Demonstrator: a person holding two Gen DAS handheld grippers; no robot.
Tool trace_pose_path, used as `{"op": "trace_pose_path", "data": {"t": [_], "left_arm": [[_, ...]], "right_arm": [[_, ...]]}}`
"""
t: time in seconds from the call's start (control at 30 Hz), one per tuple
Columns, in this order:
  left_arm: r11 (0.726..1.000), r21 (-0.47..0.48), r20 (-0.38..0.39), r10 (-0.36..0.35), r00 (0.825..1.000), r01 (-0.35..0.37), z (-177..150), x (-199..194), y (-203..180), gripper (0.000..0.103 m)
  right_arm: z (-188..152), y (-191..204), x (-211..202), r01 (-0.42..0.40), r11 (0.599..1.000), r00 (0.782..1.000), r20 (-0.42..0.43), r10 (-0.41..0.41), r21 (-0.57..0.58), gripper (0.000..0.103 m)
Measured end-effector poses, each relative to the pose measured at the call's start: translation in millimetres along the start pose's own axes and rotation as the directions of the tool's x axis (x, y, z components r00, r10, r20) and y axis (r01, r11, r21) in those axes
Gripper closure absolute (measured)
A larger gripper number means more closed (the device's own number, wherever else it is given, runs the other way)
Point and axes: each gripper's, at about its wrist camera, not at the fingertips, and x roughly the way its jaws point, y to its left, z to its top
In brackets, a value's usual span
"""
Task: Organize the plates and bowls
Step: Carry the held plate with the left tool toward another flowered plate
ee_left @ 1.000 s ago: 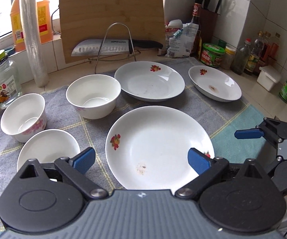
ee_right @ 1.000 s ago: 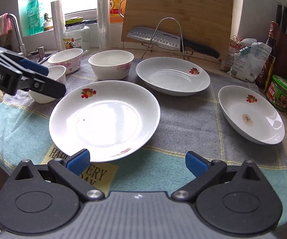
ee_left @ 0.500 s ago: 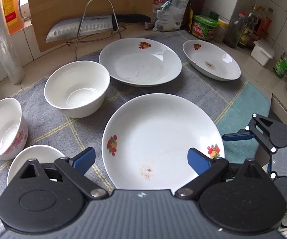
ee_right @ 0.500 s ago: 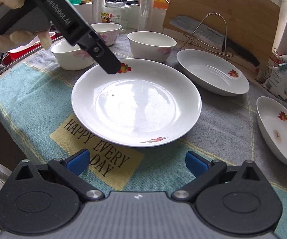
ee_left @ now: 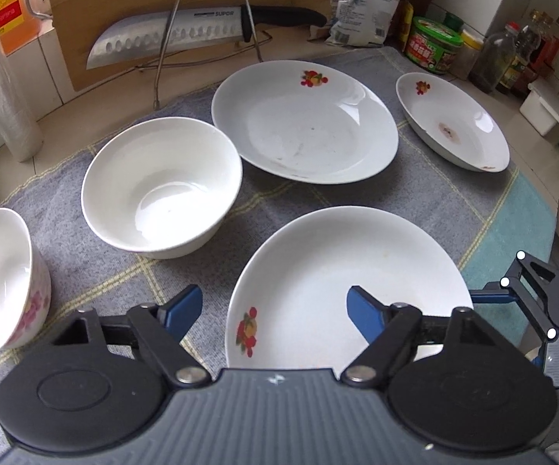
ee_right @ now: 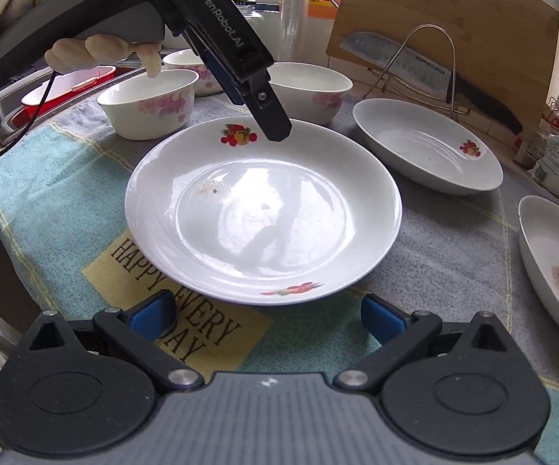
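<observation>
Right gripper point(ee_right: 265, 316) nearest in right wrist view, jaws wide apart, nothing between, just short of near rim of large plate point(ee_right: 264, 209). Plate round (no long axis), flat on checked towel point(ee_right: 50, 193), face up, fruit print at far rim. Left gripper point(ee_left: 275, 310) jaws have just been closing, straddling plate's rim by print, pads not touching. Beyond: three bowls, two deep plates point(ee_left: 304, 120). Right view alone shows gloved hand point(ee_right: 70, 11); left view alone shows jars point(ee_left: 432, 44).

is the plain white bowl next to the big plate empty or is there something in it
Empty: the plain white bowl stands upright on the cloth, its glossy inside bare.
</observation>
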Motion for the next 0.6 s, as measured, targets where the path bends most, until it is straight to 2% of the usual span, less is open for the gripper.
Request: {"op": "trace_pose_path", "data": {"t": [0.07, 0.37, 0.6], "left_arm": [[1.000, -0.009, -0.022, 0.008, 1.000, -0.008, 3, 5, 3, 0.023], [0.998, -0.044, -0.078, -0.039, 0.996, 0.036, 9, 20, 8, 0.024], [0.998, -0.039, -0.116, -0.058, 0.992, 0.054, 10, 30, 2, 0.024]], "right_arm": [[1, 0, 2, 0.001, 1.000, 1.000, 0.005, -0.001, 0.001, 0.000], [6, -1, 7, 0.014, 1.000, 0.999, 0.030, -0.013, -0.013, 0.000], [7, 1, 8, 0.018, 0.999, 0.999, 0.036, -0.017, -0.027, 0.000]]}}
